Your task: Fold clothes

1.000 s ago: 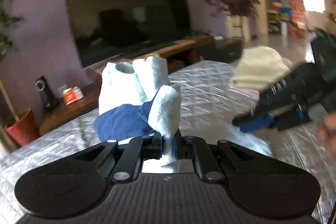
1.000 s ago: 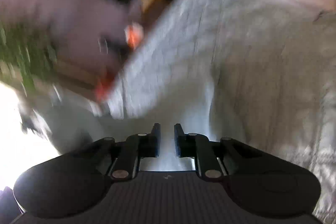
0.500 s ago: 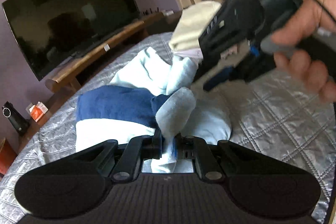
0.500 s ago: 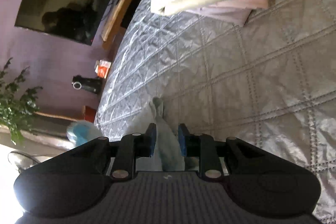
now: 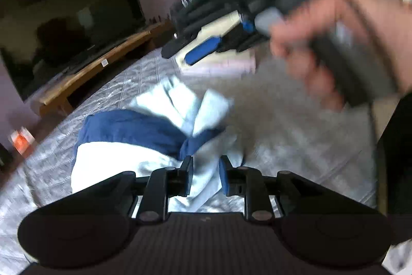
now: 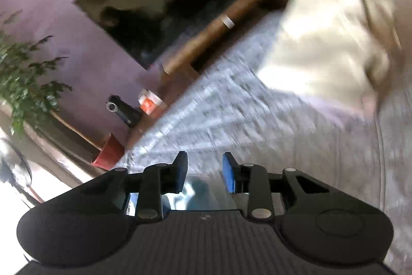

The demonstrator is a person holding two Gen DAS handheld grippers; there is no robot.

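A pale blue and navy garment (image 5: 144, 135) lies bunched on a silver quilted bedspread (image 5: 296, 153), ready for folding. The left gripper (image 5: 204, 175) sits low over its near edge; its jaws are opening, with a fold of pale cloth between them that the pads no longer seem to pinch (likely letting the fold settle). The right gripper (image 6: 204, 172), gripped by a hand (image 5: 332, 43), hangs above the bed, jaws opening and empty. A folded cream garment (image 6: 324, 43) rests farther back, near a dark television (image 5: 67, 19).
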